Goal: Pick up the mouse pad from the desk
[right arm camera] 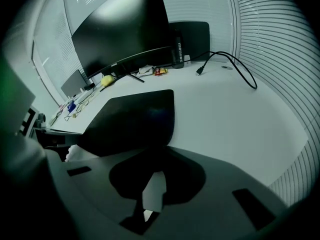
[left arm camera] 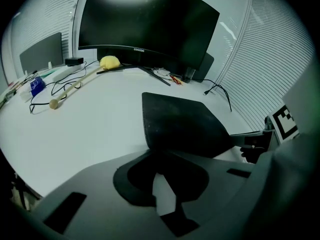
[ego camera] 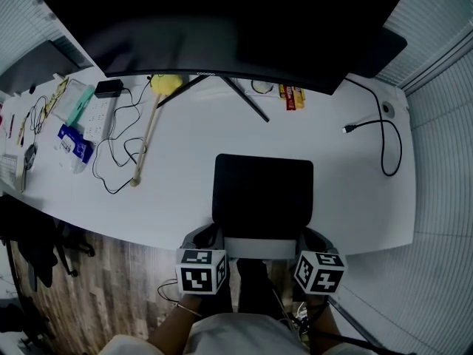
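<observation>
A black rectangular mouse pad lies on the white desk, close to its front edge and below the monitor. My left gripper is at the pad's near left corner, my right gripper at its near right corner. In the left gripper view the mouse pad runs under the left gripper, whose jaws are pinched on its near edge. The right gripper view shows the mouse pad gripped the same way by the right gripper. The pad's near edge is hidden inside both jaws.
A wide curved monitor stands at the back on a V-shaped foot. A yellow-headed wooden stick, a power strip and tangled cables lie at the left. A loose black cable curls at the right. Red and yellow packets sit beside the monitor's foot.
</observation>
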Motion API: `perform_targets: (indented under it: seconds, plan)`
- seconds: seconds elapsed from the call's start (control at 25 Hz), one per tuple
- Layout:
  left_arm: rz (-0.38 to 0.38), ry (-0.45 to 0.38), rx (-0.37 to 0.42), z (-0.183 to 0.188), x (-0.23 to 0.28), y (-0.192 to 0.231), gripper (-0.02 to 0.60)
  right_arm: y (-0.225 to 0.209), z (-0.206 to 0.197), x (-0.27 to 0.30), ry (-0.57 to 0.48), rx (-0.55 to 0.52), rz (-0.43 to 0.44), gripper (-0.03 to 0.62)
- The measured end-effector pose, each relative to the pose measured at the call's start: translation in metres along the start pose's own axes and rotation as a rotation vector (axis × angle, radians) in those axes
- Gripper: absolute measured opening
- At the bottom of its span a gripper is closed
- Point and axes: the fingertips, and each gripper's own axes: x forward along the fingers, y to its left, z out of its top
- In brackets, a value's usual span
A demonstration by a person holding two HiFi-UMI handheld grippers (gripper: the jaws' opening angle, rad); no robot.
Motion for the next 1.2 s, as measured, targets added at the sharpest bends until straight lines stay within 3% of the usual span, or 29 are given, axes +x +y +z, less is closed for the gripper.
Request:
perform_targets:
  seconds: [0.6, 1.2]
  plan:
    - [-0.006, -0.096, 0.032, 0.028, -0.015, 0.000, 0.037, 0.014, 0.014, -0.011, -0.048, -0.014, 0.034, 0.051]
    - [0.008, -0.350, 0.078, 0.122, -0.059, 0.006, 0.037, 0.044, 0.109, -0.049, -0.286, -0.099, 0.066, 0.051]
